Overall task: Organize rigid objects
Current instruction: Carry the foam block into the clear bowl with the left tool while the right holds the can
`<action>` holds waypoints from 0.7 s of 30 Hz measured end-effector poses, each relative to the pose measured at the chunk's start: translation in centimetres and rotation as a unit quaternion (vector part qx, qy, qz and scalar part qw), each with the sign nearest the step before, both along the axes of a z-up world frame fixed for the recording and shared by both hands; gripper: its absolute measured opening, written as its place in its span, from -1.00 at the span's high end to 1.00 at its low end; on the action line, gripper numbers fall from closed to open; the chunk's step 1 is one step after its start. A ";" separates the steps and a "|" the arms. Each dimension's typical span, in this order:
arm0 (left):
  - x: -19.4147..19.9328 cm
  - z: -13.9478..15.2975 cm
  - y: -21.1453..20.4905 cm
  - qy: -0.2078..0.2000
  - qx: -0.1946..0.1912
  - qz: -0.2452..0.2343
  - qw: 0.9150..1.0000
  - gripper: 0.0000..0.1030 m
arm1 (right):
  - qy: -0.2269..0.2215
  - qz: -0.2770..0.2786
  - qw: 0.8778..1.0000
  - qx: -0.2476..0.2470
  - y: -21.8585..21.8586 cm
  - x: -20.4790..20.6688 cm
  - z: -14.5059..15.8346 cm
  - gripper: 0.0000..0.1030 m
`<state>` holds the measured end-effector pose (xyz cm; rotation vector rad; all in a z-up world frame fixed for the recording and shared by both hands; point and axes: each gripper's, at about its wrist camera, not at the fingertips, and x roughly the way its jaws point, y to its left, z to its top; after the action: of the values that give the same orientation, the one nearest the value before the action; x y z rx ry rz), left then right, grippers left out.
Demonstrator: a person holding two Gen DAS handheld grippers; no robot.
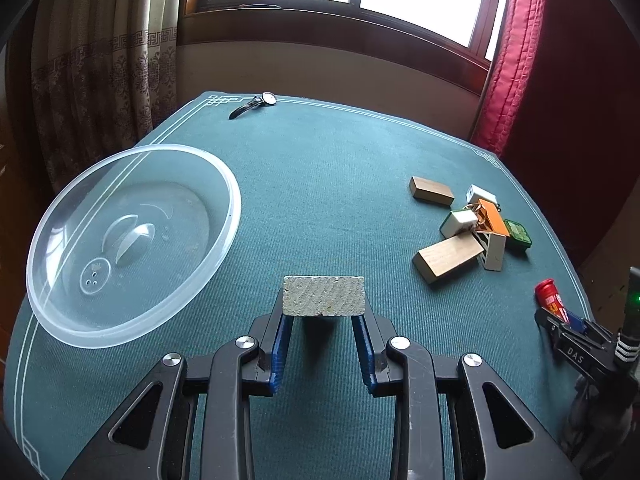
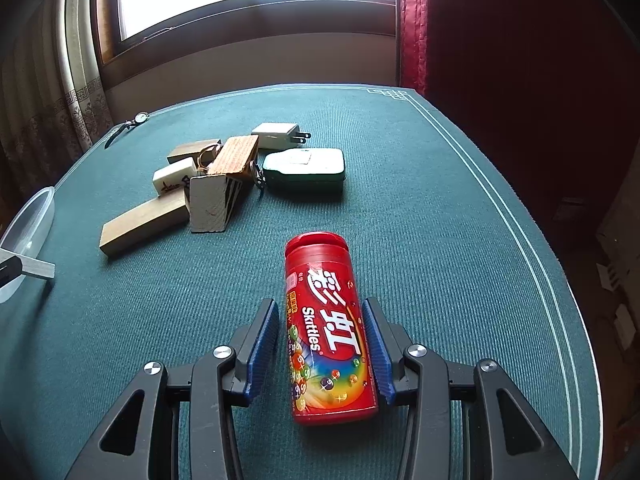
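Red "Skittles" can (image 2: 329, 332) lies between spread right gripper (image 2: 326, 344) pads, right pad touching; left gripper (image 1: 323, 334) pinches pale block (image 1: 323, 295).

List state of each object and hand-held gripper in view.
Left hand-held gripper: shut on pale block.
Pale block: held above the cloth.
Right hand-held gripper: around candy tube, left finger apart.
Candy tube: lying down, lid shut.
Clear bowl: empty.
Green tin: closed.
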<state>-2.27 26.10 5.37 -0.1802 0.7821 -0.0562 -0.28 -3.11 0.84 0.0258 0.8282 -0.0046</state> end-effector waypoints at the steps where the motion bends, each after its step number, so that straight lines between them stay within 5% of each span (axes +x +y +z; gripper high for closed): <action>1: 0.0 0.1 -0.1 -0.001 -0.002 -0.002 1.000 0.41 | 0.000 0.000 1.000 0.000 0.0 0.0 0.0 0.10; 15: -1.4 4.2 3.4 -0.061 0.004 0.041 0.997 0.45 | 0.000 0.000 1.000 0.000 0.0 0.0 0.0 0.10; 21: -1.7 3.6 4.5 -0.039 -0.011 0.037 0.998 0.43 | 0.000 -0.002 1.000 0.000 0.0 0.0 0.0 0.10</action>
<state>-3.99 30.56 8.98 -0.2263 0.6963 -0.0026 -0.27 -3.13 0.80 0.0262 0.8288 -0.0080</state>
